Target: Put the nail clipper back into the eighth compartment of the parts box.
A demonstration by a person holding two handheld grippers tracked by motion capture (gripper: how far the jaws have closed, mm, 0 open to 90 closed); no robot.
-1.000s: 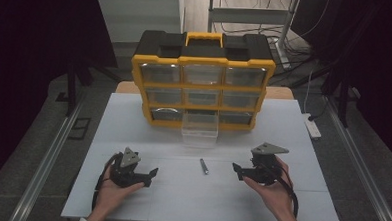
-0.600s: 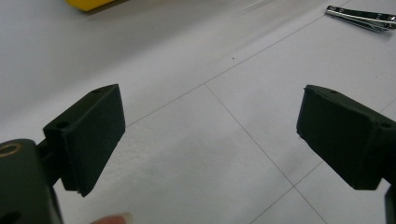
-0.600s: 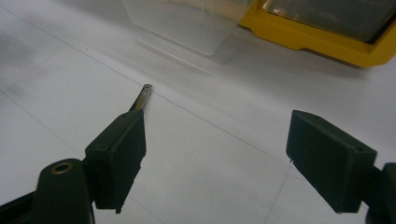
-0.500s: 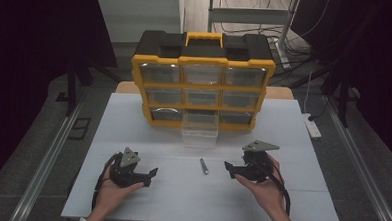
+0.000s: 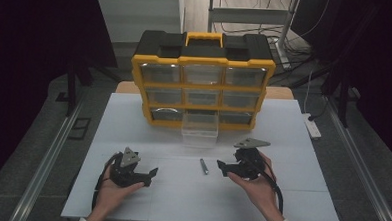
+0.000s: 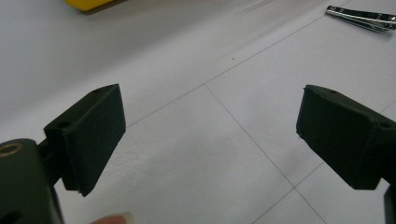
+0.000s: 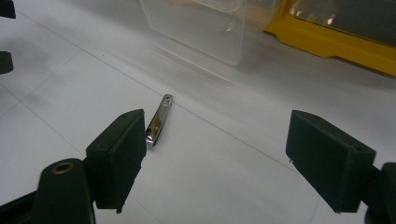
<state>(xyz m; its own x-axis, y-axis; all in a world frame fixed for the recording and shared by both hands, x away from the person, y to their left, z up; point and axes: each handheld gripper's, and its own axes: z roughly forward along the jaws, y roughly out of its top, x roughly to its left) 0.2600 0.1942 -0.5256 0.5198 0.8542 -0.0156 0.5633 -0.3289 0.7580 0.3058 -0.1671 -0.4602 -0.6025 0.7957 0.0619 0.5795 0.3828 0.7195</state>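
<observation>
A small metal nail clipper [image 5: 203, 166] lies flat on the white table between the two hands; it also appears as the nail clipper [image 7: 159, 120] just ahead of the right gripper's left jaw and the nail clipper [image 6: 362, 19] at the top right of the left gripper view. My right gripper [image 5: 223, 168] is held open just right of it, a little above the table. My left gripper [image 5: 152, 176] rests open at the front left, with nothing between its jaws. A clear plastic drawer [image 5: 200, 127] stands pulled out of the bottom row of the yellow and black organizer [image 5: 203, 86].
The organizer stands at the back of the white table [image 5: 133, 133], with several clear drawers in three rows. The open clear drawer [image 7: 196, 25] is beyond the clipper in the right gripper view. A white power strip [image 5: 312, 126] lies off the table's right edge.
My right gripper has moved left toward the nail clipper. The left gripper has stayed where it was.
</observation>
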